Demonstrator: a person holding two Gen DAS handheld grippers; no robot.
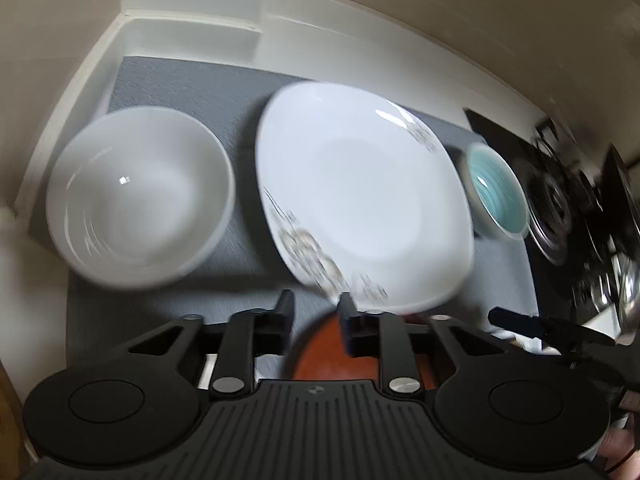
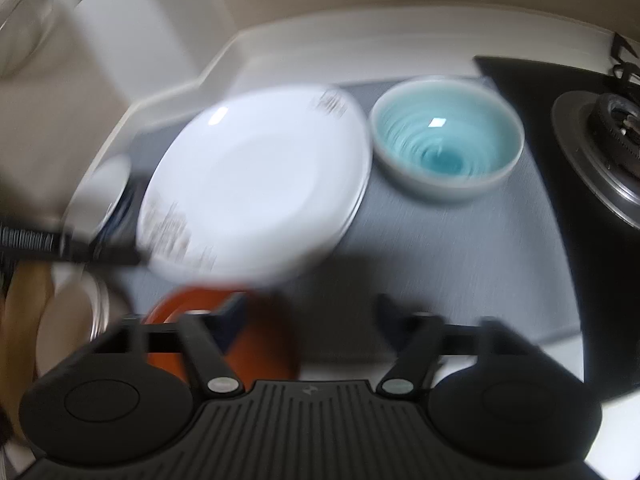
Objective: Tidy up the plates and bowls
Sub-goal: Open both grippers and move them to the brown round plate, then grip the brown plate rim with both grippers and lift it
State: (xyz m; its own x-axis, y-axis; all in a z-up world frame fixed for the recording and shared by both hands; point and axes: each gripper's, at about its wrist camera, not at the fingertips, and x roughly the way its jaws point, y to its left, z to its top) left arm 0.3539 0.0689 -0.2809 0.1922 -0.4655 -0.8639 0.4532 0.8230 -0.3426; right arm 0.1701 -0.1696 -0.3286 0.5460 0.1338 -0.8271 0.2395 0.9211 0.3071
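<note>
Left wrist view: the left gripper (image 1: 314, 308), jaws slightly apart and empty, hovers over a matte orange plate (image 1: 320, 354) at bottom centre. Just above lies the glossy, patterned, squarish white plate (image 1: 360, 188), between a smooth white bowl (image 1: 140, 196) and a ribbed teal bowl (image 1: 498, 192). Right gripper (image 2: 310, 314) is wide open, empty.

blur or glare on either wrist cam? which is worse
Right wrist: heavy motion smear; white plate and right gripper soft, glint in teal bowl. Left wrist: milder blur, white bowl edges smeared, a small glint inside it, plate pattern streaked. Both show fisheye bending and dark corners.
</note>
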